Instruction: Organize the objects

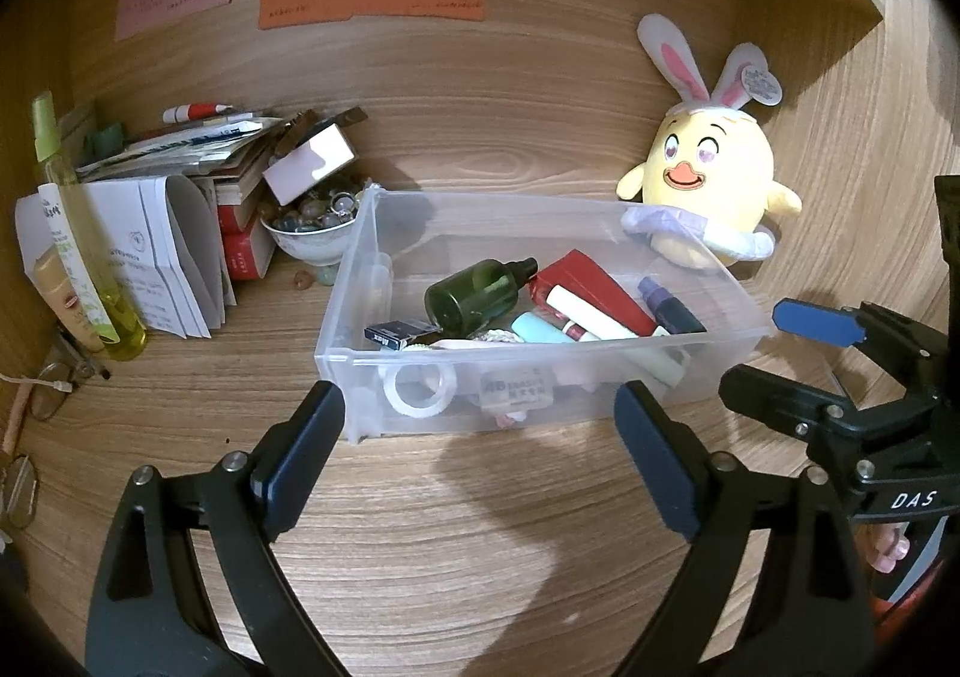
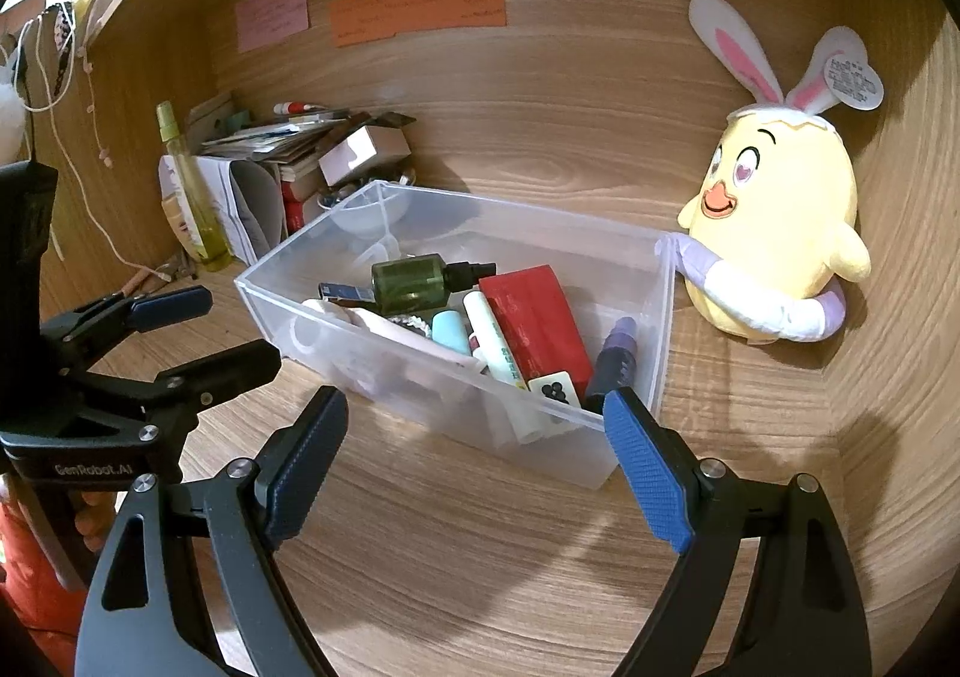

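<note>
The clear plastic bin [image 1: 540, 377] sits on the worktop [image 1: 450, 527] straight ahead of both hand-held grippers, its long axis running left to right across them. The left hand-held gripper [image 1: 480, 455] and the right hand-held gripper [image 2: 474, 455] both hang spread wide and empty, just short of its near wall. Inside, the green bottle [image 1: 474, 293] lies on its side, cap pointing right.
</note>
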Demonstrator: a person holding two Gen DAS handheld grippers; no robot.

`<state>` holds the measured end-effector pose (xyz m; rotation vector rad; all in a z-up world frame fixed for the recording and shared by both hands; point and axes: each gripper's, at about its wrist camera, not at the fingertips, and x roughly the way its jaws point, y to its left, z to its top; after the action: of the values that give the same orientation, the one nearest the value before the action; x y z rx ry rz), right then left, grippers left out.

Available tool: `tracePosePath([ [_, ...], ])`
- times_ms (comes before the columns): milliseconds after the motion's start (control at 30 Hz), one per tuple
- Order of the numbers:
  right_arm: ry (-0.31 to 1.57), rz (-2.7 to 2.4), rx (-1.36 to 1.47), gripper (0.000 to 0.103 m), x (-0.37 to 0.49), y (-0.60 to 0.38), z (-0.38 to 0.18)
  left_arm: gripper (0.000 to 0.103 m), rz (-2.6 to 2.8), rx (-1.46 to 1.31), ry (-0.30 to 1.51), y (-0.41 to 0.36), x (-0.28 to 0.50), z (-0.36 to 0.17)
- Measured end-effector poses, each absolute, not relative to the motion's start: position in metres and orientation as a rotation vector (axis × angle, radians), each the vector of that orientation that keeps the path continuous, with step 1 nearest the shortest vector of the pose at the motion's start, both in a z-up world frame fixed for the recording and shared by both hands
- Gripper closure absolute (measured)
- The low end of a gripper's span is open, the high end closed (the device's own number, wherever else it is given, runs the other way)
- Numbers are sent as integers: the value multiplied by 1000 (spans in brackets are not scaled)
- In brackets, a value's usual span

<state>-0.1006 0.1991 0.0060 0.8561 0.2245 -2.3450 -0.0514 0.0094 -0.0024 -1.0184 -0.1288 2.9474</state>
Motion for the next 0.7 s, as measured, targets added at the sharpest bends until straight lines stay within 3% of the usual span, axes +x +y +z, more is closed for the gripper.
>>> tracePosePath([
  [700,204,-2341,859,17,-102,200,8,10,2941,-1059,-152,6,-54,-6],
])
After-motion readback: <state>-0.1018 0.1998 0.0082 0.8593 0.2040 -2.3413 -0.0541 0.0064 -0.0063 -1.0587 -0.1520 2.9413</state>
